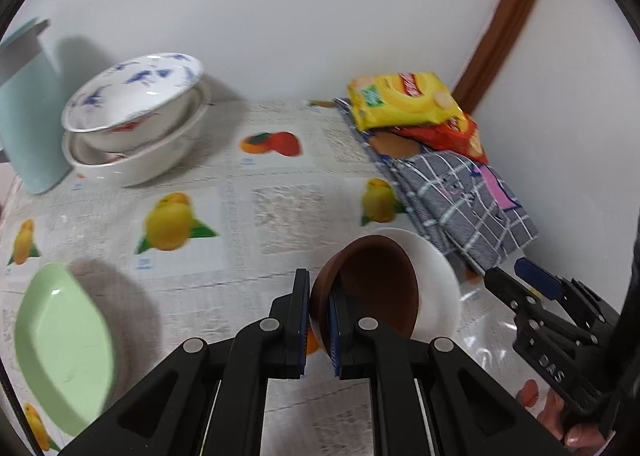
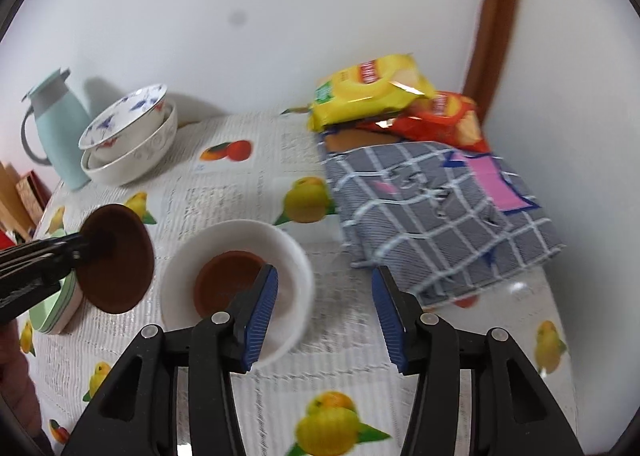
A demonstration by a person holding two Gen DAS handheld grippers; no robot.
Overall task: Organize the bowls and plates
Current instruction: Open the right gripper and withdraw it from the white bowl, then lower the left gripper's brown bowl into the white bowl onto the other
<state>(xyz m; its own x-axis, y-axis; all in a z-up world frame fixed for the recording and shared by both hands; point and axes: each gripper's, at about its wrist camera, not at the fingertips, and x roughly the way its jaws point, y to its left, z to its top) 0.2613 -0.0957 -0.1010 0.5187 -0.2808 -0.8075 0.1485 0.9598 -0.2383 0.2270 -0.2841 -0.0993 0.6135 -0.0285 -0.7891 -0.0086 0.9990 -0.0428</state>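
Observation:
My left gripper [image 1: 320,296] is shut on the rim of a brown bowl [image 1: 372,288], which hangs tilted above the table. In the right wrist view the same brown bowl [image 2: 116,260] is at the left, over a stack of green plates [image 2: 52,316]. A white bowl [image 2: 280,256] stands on the table with a second, smaller brown bowl [image 2: 228,284] inside it. My right gripper [image 2: 325,316] is open just above the white bowl's near right rim, with nothing between its pads. A blue-patterned bowl [image 1: 132,96] is nested in a white bowl [image 1: 136,160] at the back left.
A pale blue jug [image 2: 60,128] stands at the far left by the wall. Yellow [image 2: 368,88] and red [image 2: 444,120] snack packets lie on a folded checked cloth [image 2: 432,208] at the back right. A fruit-print cloth [image 2: 240,192] covers the table. A green plate [image 1: 64,344] lies front left.

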